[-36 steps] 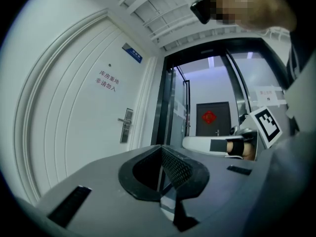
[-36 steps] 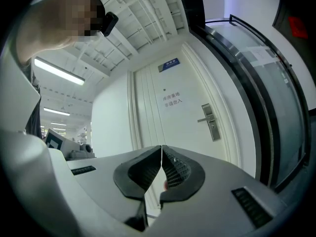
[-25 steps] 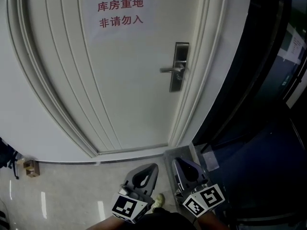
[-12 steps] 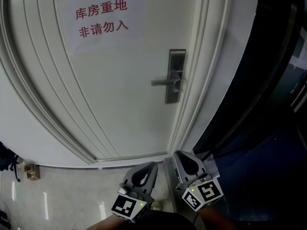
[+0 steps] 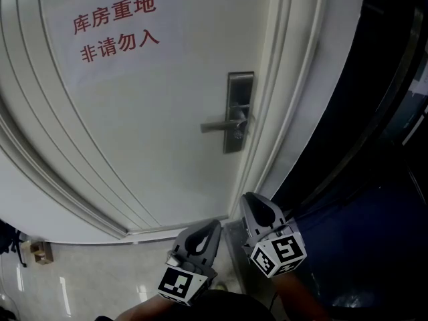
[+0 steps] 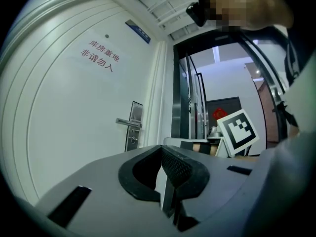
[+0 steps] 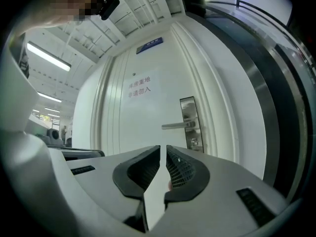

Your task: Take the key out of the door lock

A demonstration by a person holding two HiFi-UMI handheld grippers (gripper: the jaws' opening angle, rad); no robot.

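Paper sign (image 5: 117, 27) sat toward the top left of the door (image 5: 167, 152). Left claw (image 5: 207, 231) hung below the door's bottom edge, jaws together and empty; judged parked in reserve. Key (image 5: 241, 127) sat in the lock plate (image 5: 236, 92) by the door's right edge, just under the handle (image 5: 217, 125). Right claw (image 5: 255, 206), jaws closed on nothing, was well apart from the key; it lay nearer the lock side, so judged the likely picker.

we cannot tell a key from the lock plate (image 5: 238, 95), too small in all our views, door (image 5: 154, 132) cut off by the top edge, blue plaque (image 7: 154, 42) above it unreadable to us
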